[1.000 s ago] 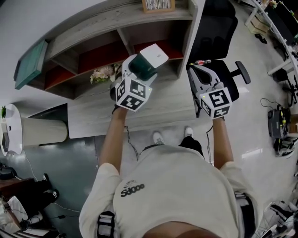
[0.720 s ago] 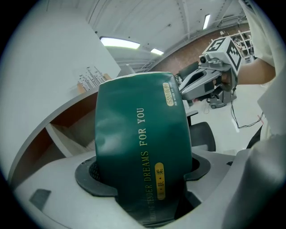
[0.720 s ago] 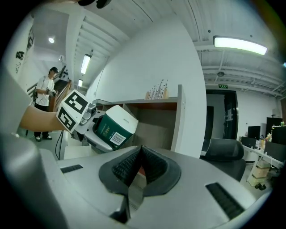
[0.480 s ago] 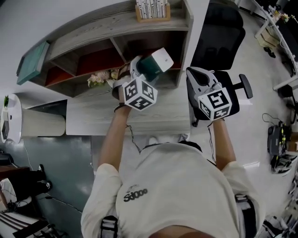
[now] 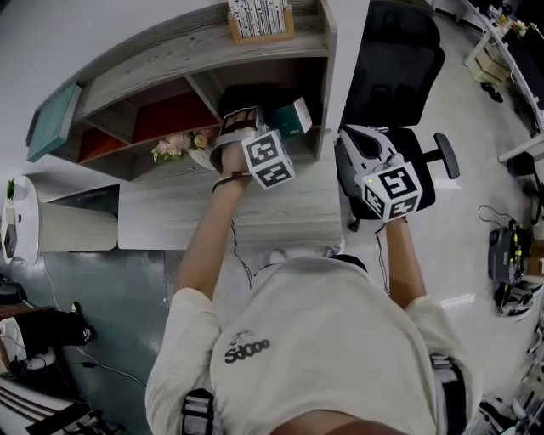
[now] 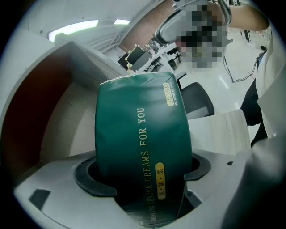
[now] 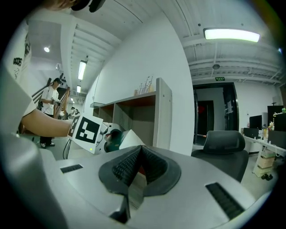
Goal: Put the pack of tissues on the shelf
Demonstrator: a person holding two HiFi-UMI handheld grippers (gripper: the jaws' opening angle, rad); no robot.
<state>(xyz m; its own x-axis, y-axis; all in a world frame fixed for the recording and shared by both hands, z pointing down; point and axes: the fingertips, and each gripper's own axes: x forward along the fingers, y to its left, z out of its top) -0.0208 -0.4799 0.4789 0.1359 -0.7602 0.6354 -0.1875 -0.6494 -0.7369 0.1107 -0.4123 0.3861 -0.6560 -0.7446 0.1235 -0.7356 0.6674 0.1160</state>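
The pack of tissues point(image 5: 291, 116) is dark green with a white end. My left gripper point(image 5: 270, 126) is shut on it and holds it in the mouth of the shelf's point(image 5: 170, 55) lower right compartment. In the left gripper view the pack point(image 6: 142, 134) stands between the jaws of the left gripper point(image 6: 143, 175), with gold print along it and the compartment's brown walls behind. My right gripper point(image 5: 350, 144) hovers at the desk's right end, beside the shelf. Its jaws are shut with nothing in them point(image 7: 137, 164). From there the pack point(image 7: 117, 137) shows at the shelf point(image 7: 149, 112).
A rack of books point(image 5: 259, 17) stands on top of the shelf. Flowers point(image 5: 174, 146) lie in the left compartment and a teal book point(image 5: 53, 121) leans at the far left. The light wood desk point(image 5: 195, 221) lies below. A black office chair point(image 5: 399, 59) stands to the right.
My left gripper has moved forward and up with the pack, from above the desk into the shelf's lower right compartment. The right gripper has hardly moved.
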